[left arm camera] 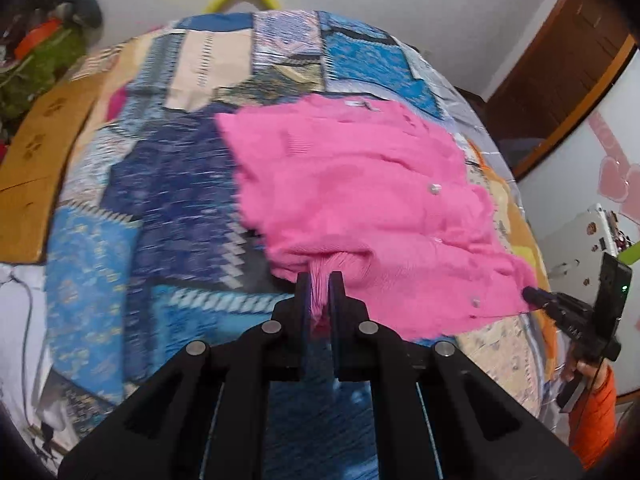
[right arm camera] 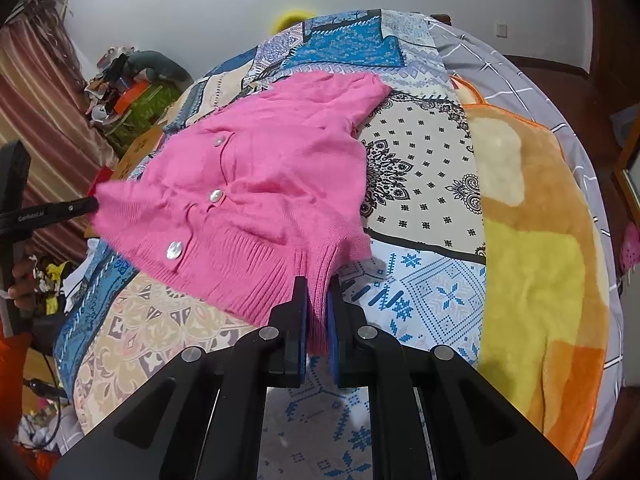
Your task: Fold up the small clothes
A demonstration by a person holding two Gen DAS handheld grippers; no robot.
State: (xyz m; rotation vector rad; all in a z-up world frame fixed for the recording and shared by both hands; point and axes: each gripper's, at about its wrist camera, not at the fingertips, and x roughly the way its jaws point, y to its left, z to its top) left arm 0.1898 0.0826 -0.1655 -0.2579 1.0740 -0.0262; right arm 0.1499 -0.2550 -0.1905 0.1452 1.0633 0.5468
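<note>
A small pink knitted cardigan (left arm camera: pixel 360 196) with pearly buttons lies partly lifted over a patchwork bedspread (left arm camera: pixel 168 184). My left gripper (left arm camera: pixel 319 280) is shut on a bunched fold of its edge. The right gripper (left arm camera: pixel 530 294) shows at the right of the left wrist view, pinching the cardigan's far corner. In the right wrist view the cardigan (right arm camera: pixel 256 184) hangs stretched between both grippers. My right gripper (right arm camera: pixel 318 284) is shut on the ribbed hem, and the left gripper (right arm camera: pixel 90 204) grips the opposite corner at the left.
A yellow and orange fleece blanket (right arm camera: pixel 536 248) covers the bed's right side over a grey checked sheet (right arm camera: pixel 500 60). Cardboard (left arm camera: pixel 36 152) lies along the bed's left edge. Cluttered clothes (right arm camera: pixel 132 80) pile by the curtain. A hand in an orange sleeve (left arm camera: pixel 592 400) holds the right gripper.
</note>
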